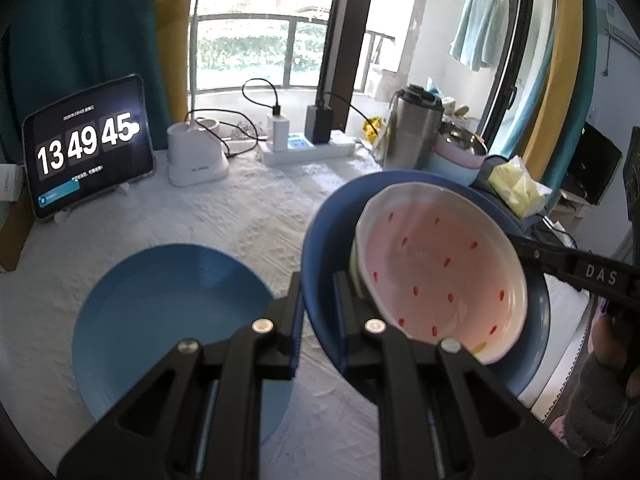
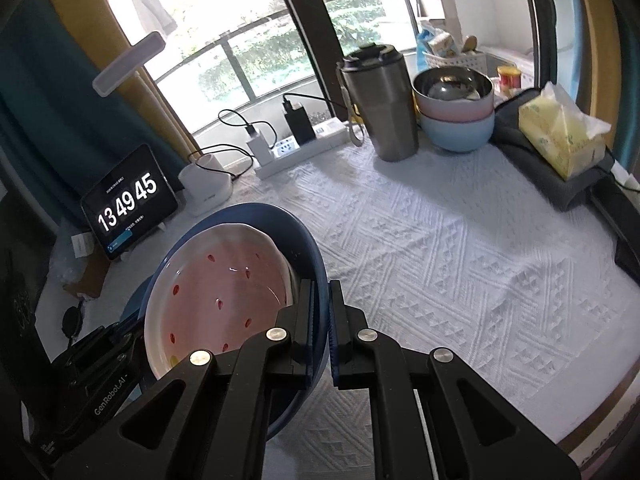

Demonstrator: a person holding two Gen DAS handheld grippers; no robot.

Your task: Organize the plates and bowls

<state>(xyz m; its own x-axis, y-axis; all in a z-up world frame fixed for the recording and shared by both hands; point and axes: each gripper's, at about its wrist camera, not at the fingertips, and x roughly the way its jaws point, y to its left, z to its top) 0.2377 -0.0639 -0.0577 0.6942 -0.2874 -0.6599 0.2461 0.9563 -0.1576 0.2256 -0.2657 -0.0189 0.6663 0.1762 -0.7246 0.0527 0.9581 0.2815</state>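
A dark blue plate (image 1: 330, 232) hangs tilted above the white tablecloth, with a pink plate (image 1: 440, 272) with red seed marks and a white rim lying inside it. My left gripper (image 1: 319, 292) is shut on the blue plate's near rim. From the right, my right gripper (image 1: 532, 254) holds the opposite rim. In the right wrist view, the right gripper (image 2: 321, 292) is shut on the dark blue plate (image 2: 304, 240) beside the pink plate (image 2: 224, 280), and the left gripper (image 2: 128, 336) shows at lower left. A light blue plate (image 1: 172, 312) lies flat on the cloth, left of the held pair.
At the back right, a steel bowl sits in a pink bowl inside a light blue bowl (image 2: 456, 132), beside a steel tumbler (image 2: 384, 108). A yellow tissue pack (image 2: 560, 136) lies on grey cloth. A tablet clock (image 1: 88, 144), lamp base (image 1: 196, 152) and power strip (image 1: 308, 146) line the far edge.
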